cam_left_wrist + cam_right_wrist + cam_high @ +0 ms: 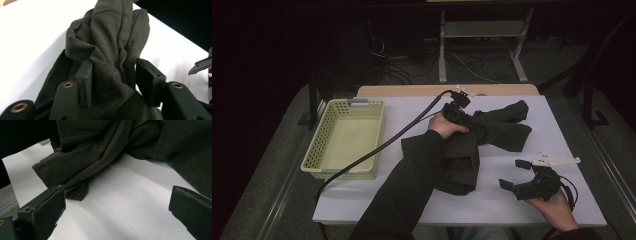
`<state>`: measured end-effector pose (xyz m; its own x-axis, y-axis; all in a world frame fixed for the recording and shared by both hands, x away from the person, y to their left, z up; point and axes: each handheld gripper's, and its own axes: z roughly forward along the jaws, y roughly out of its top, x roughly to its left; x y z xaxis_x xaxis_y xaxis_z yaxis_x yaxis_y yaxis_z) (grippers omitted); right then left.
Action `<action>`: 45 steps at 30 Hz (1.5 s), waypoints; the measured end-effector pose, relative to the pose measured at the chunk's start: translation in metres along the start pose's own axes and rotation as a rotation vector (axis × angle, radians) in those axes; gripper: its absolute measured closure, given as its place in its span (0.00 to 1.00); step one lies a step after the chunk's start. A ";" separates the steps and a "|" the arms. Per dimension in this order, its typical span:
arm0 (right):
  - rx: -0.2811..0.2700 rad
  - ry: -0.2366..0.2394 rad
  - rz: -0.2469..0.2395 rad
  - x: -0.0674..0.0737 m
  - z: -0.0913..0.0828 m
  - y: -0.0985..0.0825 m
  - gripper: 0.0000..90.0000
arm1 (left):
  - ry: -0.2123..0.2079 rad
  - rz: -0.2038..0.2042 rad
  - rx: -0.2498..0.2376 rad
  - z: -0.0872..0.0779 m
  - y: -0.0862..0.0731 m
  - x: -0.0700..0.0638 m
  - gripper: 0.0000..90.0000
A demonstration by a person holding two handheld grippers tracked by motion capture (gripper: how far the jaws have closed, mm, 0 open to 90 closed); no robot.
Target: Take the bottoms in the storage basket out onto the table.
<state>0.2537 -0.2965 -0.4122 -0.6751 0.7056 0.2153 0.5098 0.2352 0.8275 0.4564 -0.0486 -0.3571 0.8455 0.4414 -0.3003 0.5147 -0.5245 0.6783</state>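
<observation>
Nearest the high camera, my left sleeve (404, 190) crosses the surface (512, 205) from six o'clock toward twelve, carrying my left hand-held gripper (458, 111) to the far end of the dark garment (472, 145). That cloth lies crumpled at the middle of the white surface, one part trailing toward six o'clock, another spreading toward two o'clock. At nine o'clock sits a pale yellow basket (319, 145), well apart from the cloth and with nothing showing in it; I judge it is where the garment is meant to end up. My right hand-held gripper (514, 175) rests at four o'clock, near the cloth but off it, probably waiting its turn.

From the left gripper view, a bunched ridge of the garment (110, 45) runs up between my two black jaws toward twelve o'clock. They stand partly apart: the left pad (85, 80) lies against the fabric, while the right one (148, 82) sits just beside the fold, so I read the hold as slack, not a clamp.

From the right gripper view, my jaws stand wide apart over bare surface (120, 205), nothing between them. The garment's folded edge (75, 170) lies ahead at eleven o'clock, close enough to reach for.
</observation>
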 end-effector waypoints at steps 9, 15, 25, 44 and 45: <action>-0.006 -0.004 0.009 0.000 -0.001 -0.001 0.00 | -0.003 -0.020 -0.034 -0.024 0.006 -0.006 0.22; -0.007 -0.002 0.009 0.000 -0.001 -0.001 0.00 | 0.024 -0.009 -0.050 -0.041 0.006 -0.014 0.05; -0.006 -0.005 0.009 0.000 -0.002 -0.001 0.00 | 0.047 0.009 -0.107 -0.070 -0.006 -0.016 0.00; -0.003 -0.014 0.019 -0.002 -0.003 -0.002 0.00 | 0.099 -0.017 -0.174 -0.113 -0.055 -0.014 0.00; -0.006 -0.015 0.014 -0.002 -0.003 -0.002 0.00 | 0.104 -0.014 -0.177 -0.115 -0.058 -0.014 0.00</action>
<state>0.2520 -0.3006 -0.4129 -0.6596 0.7189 0.2193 0.5161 0.2212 0.8275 0.3985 0.0596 -0.3147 0.8144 0.5256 -0.2459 0.4858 -0.3858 0.7843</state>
